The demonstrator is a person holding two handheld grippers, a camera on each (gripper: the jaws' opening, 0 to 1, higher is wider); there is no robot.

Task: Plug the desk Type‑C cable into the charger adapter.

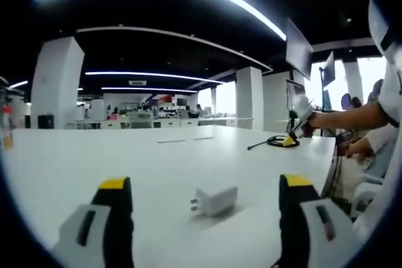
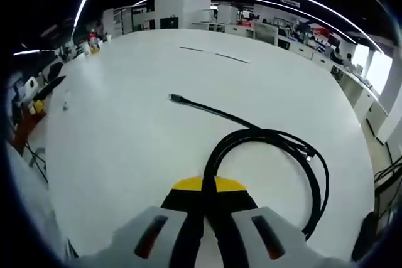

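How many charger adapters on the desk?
1. The white charger adapter lies on the white desk, between the left tool's open jaws in the left gripper view, prongs pointing left. None beside the black cable in the right gripper view.

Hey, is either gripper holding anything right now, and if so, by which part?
The right gripper is shut on the black cable, pinching its coiled loop, not the plug end. The left gripper is open, holding nothing; the charger adapter lies between its jaws.
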